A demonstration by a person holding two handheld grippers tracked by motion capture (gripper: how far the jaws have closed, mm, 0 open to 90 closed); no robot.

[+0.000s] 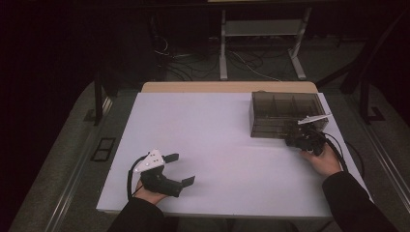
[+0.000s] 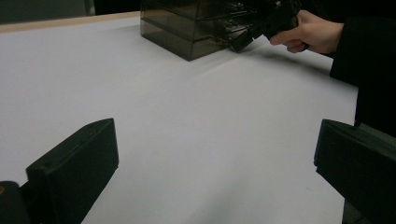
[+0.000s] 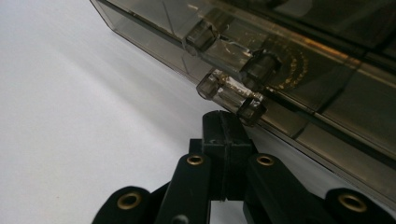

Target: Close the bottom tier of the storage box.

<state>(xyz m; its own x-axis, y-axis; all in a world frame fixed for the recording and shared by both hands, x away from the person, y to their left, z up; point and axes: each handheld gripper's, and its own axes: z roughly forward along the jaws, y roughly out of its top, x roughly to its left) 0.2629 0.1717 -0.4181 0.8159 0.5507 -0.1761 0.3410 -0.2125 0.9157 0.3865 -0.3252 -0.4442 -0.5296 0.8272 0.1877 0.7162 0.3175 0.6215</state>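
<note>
A smoky see-through drawer box stands at the back right of the white table. My right gripper is at the box's front face, held by a hand. In the right gripper view its jaws are pressed together with nothing between them, and their tip sits just under a clear bar handle of a lower drawer; a second handle is above it. My left gripper rests near the front left of the table, open wide and holding nothing. The left gripper view also shows the box and the right gripper far off.
The table's wooden back edge shows behind the white top. Cables and a metal stand's legs lie on the floor beyond. A cable trails from the right gripper along the table's right side.
</note>
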